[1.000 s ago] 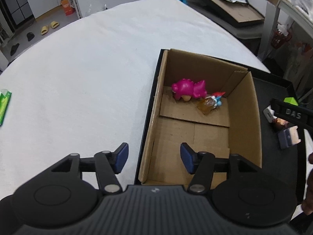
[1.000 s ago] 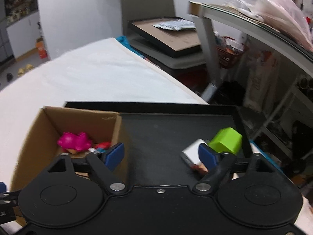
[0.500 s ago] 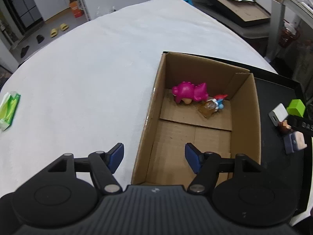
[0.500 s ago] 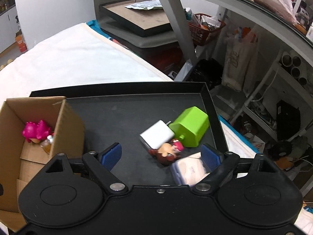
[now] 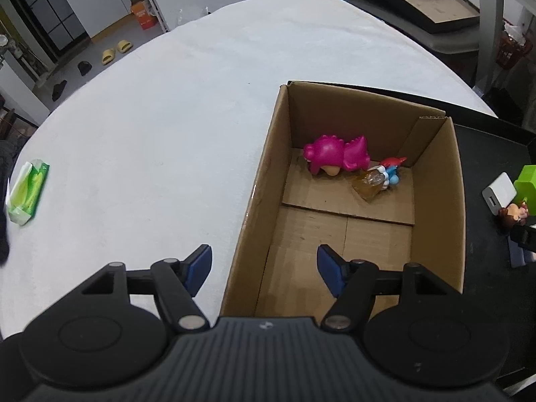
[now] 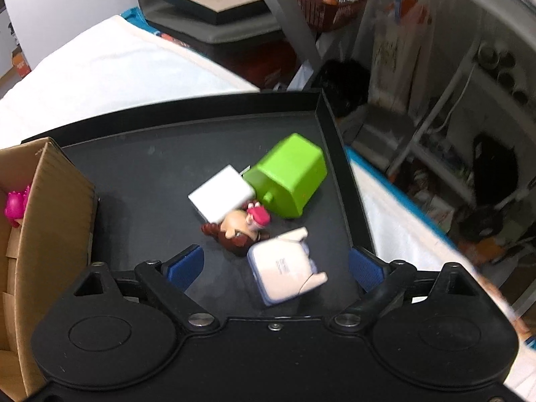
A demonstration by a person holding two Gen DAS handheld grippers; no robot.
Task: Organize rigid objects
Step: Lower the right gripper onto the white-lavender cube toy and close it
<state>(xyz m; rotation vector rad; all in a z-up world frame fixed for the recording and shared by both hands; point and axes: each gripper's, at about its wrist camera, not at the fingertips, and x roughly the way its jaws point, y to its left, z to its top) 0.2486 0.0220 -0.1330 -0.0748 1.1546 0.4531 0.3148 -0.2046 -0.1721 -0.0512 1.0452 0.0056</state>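
Black right gripper (image 6: 274,266) now over white-blue case (image 6: 284,273) | jaws opening, empty | left jaws released

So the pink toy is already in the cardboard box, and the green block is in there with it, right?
Not quite. The pink toy is in the cardboard box, but the green block lies outside it, on the black tray beside the white charger. The right wrist view shows this.
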